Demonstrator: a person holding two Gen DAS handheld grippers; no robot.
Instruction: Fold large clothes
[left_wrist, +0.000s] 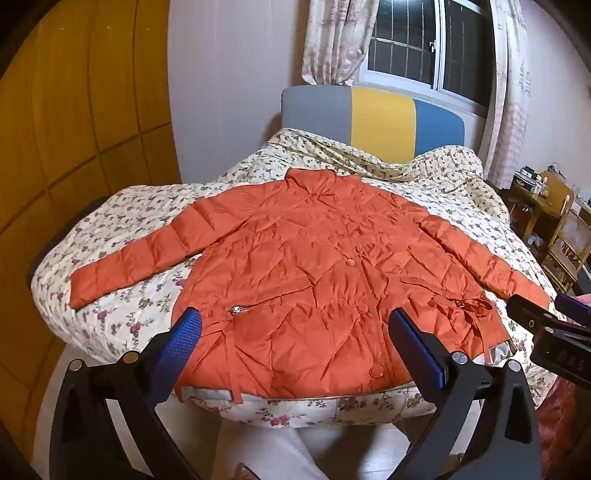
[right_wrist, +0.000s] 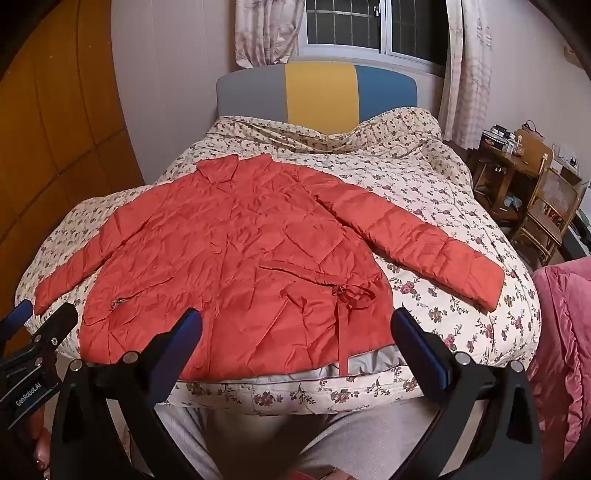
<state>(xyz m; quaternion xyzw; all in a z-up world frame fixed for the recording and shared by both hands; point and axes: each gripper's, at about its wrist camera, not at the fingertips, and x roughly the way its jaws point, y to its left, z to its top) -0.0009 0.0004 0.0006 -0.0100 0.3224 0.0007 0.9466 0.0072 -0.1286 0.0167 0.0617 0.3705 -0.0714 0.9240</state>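
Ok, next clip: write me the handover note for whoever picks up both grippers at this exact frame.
Left gripper: open, empty, held above the near hem of the orange quilted puffer jacket.
Right gripper: open, empty, held over the jacket's near right corner, by its tied ribbon bow.
Jacket: lies flat, front up, buttoned, on the floral quilted bedspread, collar toward the grey, yellow and blue headboard, both sleeves spread outward.
Done: jacket laid out; no fold visible.
Left: all folding, probably sleeves in first, then the body.
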